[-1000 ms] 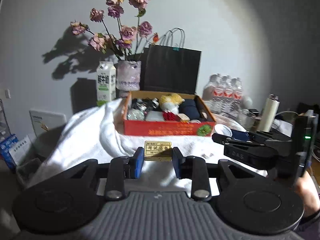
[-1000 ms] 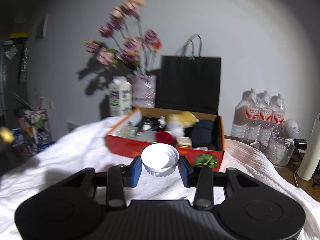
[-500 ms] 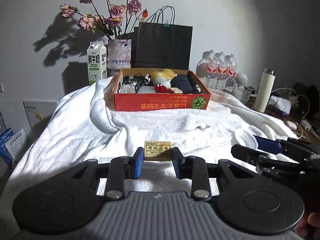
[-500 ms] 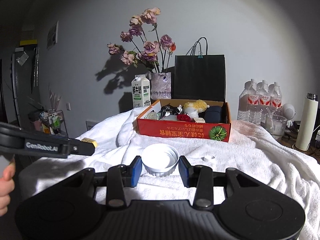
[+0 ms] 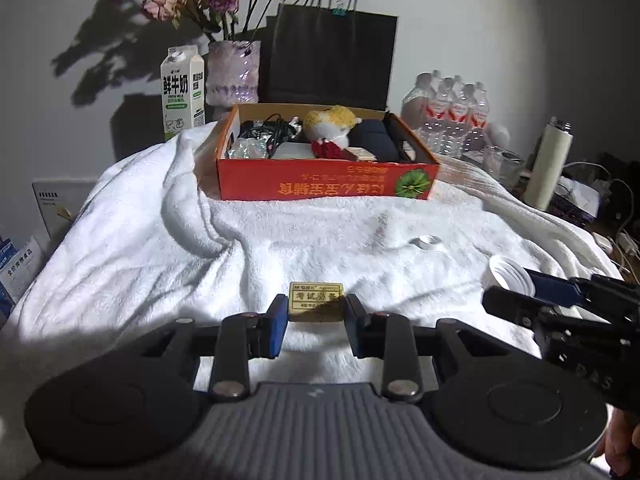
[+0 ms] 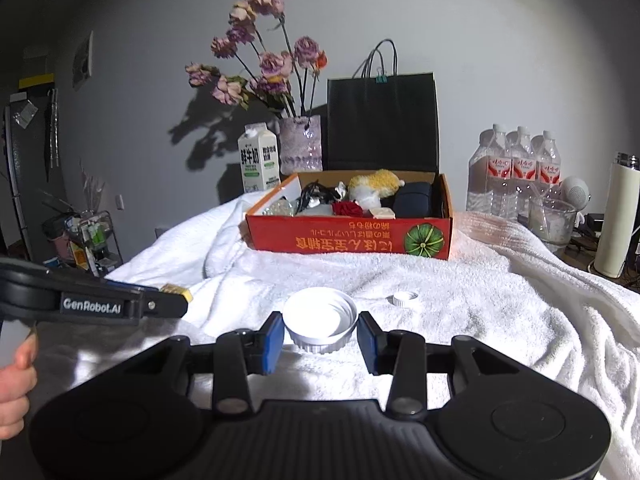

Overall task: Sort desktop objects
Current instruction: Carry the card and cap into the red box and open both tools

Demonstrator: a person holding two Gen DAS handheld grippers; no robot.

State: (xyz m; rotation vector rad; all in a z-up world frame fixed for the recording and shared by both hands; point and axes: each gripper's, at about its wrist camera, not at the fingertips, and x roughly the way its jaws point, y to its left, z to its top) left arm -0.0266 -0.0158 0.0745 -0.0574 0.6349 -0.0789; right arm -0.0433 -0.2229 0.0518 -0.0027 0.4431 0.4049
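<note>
My left gripper (image 5: 316, 316) is shut on a small gold eraser box (image 5: 316, 302) with printed characters, held low over the white towel (image 5: 160, 240). My right gripper (image 6: 320, 338) is shut on a round white lid (image 6: 320, 318), open side up, also above the towel. In the left wrist view the right gripper (image 5: 516, 292) and its lid (image 5: 510, 276) show at the right edge. The right wrist view shows the left gripper (image 6: 176, 300) at the left with the eraser box (image 6: 176, 290). An orange cardboard box (image 5: 320, 188) (image 6: 348, 240) filled with several items stands farther back.
A small white cap (image 5: 427, 242) (image 6: 402, 299) lies on the towel between grippers and box. Behind the box stand a milk carton (image 5: 182, 92), a vase of flowers (image 5: 234, 72) and a black paper bag (image 5: 332, 60). Water bottles (image 6: 516, 172), a glass cup (image 6: 552, 220) and a white flask (image 6: 614, 216) crowd the right.
Both grippers have drawn back from the orange box toward the near side and sunk closer to the towel. Each still holds its object; the box now looks farther off.
</note>
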